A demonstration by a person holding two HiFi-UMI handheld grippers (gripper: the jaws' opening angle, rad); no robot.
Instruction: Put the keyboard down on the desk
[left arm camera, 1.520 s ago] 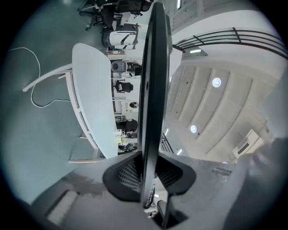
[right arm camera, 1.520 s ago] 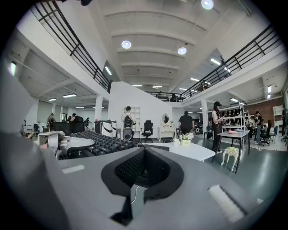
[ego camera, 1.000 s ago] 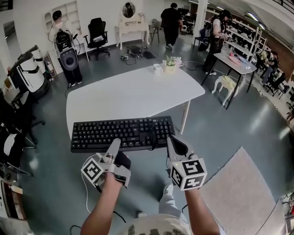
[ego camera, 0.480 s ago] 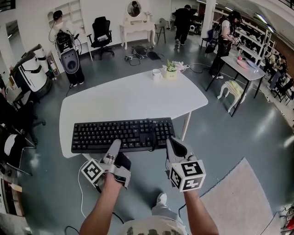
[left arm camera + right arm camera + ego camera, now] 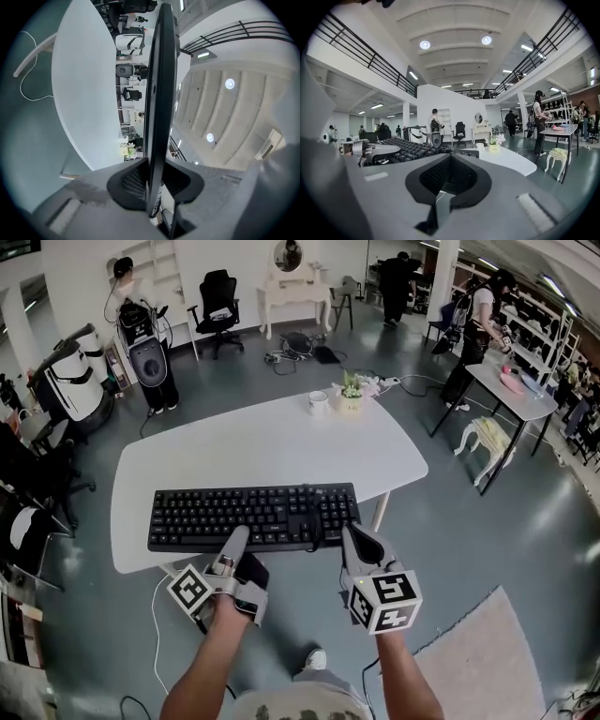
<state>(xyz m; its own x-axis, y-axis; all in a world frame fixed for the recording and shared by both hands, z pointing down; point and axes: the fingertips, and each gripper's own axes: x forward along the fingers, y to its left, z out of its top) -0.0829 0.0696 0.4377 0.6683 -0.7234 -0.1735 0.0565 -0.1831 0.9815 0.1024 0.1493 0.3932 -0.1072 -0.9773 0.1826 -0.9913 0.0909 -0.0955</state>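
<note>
Grey plastic and black rubber sit nearest. The left gripper (image 5: pixel 238 534) has one jaw over and one under the near rim of the keyboard (image 5: pixel 253 514) and is clenched on it. In the left gripper view the board stands edge-on between the pads. A pinch on the rim keeps the underside free, which I'd guess is why it was taken there.

The right gripper (image 5: pixel 347 531) lies turned on its side at the keyboard's right near corner. Its jaws are drawn close together with nothing visible between them. In the right gripper view the keys run off to the left above its tip. To me it looks more like a prop under that corner than a grip, though I can't make out actual contact.

The keyboard is carried level, keys up, long side across, over the near part of the white desk (image 5: pixel 272 446). I can't tell for certain whether it touches the top. Since it is held by the rim, I judge it is not yet set down. Keeping it flat suits lowering it straight onto the surface.

The only other things on the desk are a mug (image 5: pixel 319 403) and a small pot of flowers (image 5: pixel 351 390) at the far edge. Both are well apart from the keyboard, so they shouldn't get in the way.

Beyond, across the grey floor, stand an office chair (image 5: pixel 218 298) and a few people.
</note>
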